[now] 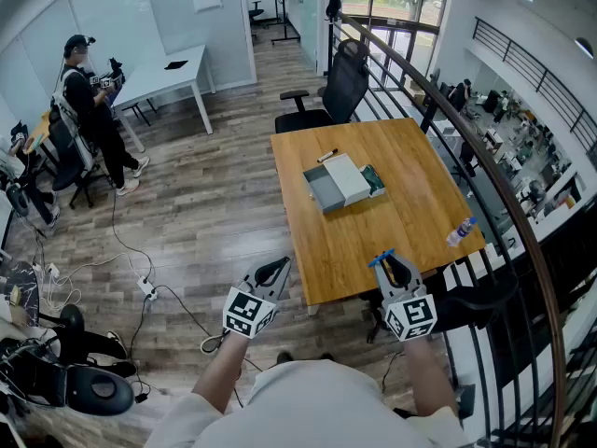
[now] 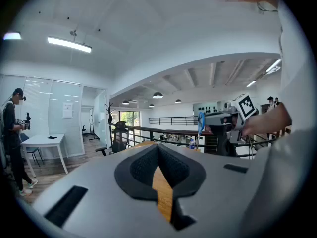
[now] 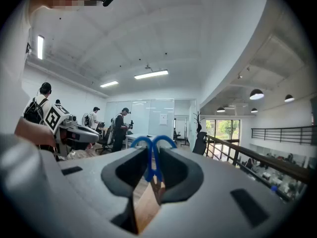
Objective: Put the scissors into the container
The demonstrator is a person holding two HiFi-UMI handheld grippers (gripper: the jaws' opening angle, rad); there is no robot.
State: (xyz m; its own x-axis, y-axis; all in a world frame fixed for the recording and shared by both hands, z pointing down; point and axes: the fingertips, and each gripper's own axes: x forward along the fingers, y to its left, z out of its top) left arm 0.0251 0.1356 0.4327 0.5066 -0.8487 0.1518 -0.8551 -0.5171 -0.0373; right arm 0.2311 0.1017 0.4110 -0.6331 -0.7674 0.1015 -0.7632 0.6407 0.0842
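The scissors (image 1: 379, 259) have blue handles, and my right gripper (image 1: 386, 259) is shut on them above the near edge of the wooden table (image 1: 410, 213). In the right gripper view the blue handle loops (image 3: 153, 144) stick up between the closed pads. The container (image 1: 326, 192), a grey open box with a white part and a green item beside it, sits mid-table, well ahead of both grippers. My left gripper (image 1: 278, 267) hovers off the table's near left corner, shut with nothing in it; its pads (image 2: 171, 165) meet. The left gripper view also shows the scissors (image 2: 201, 123) held upright.
A marker (image 1: 326, 156) lies behind the container, and a water bottle (image 1: 461, 231) lies near the table's right edge. A black office chair (image 1: 338, 90) stands at the far side. A curved railing (image 1: 485, 171) runs along the right. Cables and a power strip (image 1: 147, 288) lie on the floor to the left.
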